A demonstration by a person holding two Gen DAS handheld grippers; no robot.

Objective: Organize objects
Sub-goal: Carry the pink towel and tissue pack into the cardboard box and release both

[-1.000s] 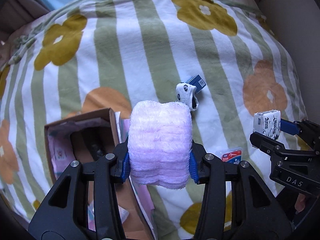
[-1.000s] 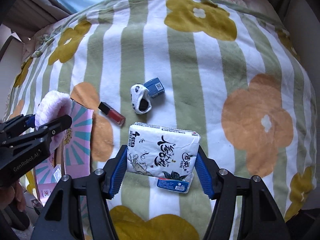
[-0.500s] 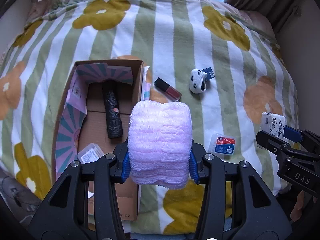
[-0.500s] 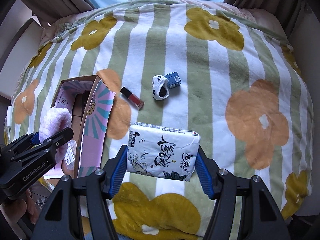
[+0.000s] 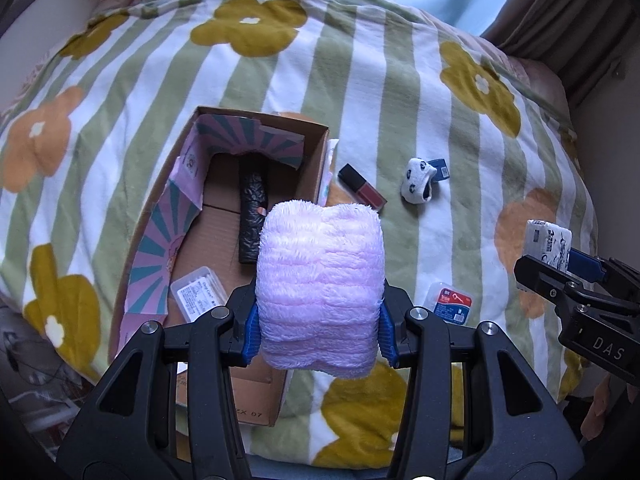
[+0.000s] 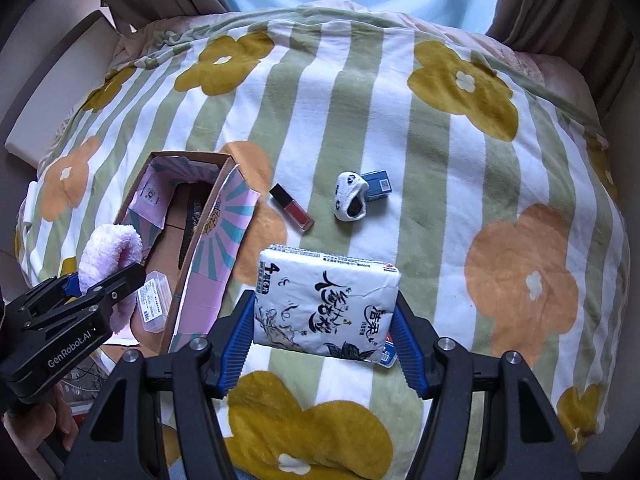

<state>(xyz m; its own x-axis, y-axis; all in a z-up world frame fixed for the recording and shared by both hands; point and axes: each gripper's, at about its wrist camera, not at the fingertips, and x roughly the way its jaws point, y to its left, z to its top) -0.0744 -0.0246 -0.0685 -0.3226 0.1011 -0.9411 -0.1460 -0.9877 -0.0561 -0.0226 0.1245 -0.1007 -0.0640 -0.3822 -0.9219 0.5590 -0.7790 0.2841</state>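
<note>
My left gripper (image 5: 319, 322): jaws pinching fluffy pink towel roll (image 5: 319, 286), hanging over near right corner of open cardboard box (image 5: 256, 118) on flowered blanket (image 5: 360, 92). My right gripper (image 6: 326, 336): jaws clamped on tissue pack (image 6: 326, 308) above blanket. Lip gloss (image 6: 291, 208), panda sock (image 6: 349, 196), blue box (image 6: 378, 185) lie right of box.

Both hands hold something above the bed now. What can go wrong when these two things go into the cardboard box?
1. The box lies on a soft blanket near the bed edge; a push might tip it.
2. The pink towel roll is soft, so it may slip from the left gripper's jaws.
3. The tissue pack in the right gripper may land on the black roll or clear case inside.
</note>
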